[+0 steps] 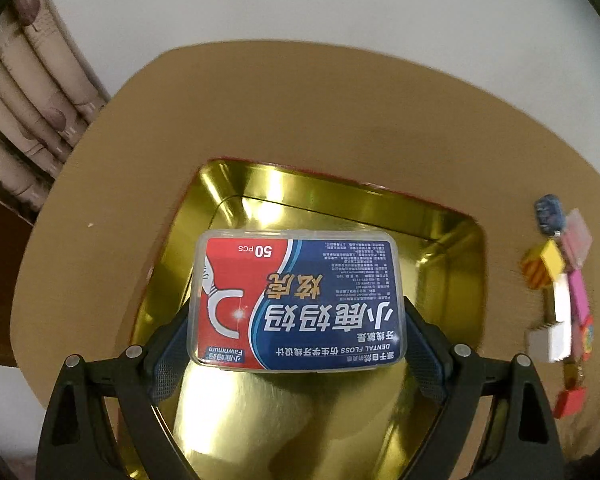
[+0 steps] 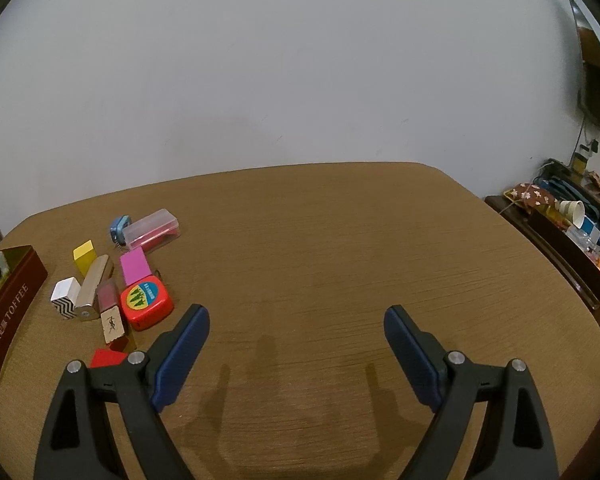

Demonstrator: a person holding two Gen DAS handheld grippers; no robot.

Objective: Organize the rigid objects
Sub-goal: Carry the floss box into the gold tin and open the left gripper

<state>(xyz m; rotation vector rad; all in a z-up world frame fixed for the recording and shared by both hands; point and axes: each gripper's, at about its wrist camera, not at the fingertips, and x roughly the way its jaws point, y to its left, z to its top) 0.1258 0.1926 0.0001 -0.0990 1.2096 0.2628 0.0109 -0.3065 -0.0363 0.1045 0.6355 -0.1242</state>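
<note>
1. The brown surface carries a gold-lined tin on one side and a loose cluster of small items near its red outer wall.
2. The tin is open, and something pale lies inside at the near end.
3. The floss box hangs above the tin, clamped by its short ends in the left tongs; the step in hand looks like placing it inside.
4. Next, lower it onto a bare part of the floor, level, then release.
5. The right tongs stand apart and empty, beside the red tape measure, a likely next pick.
</note>
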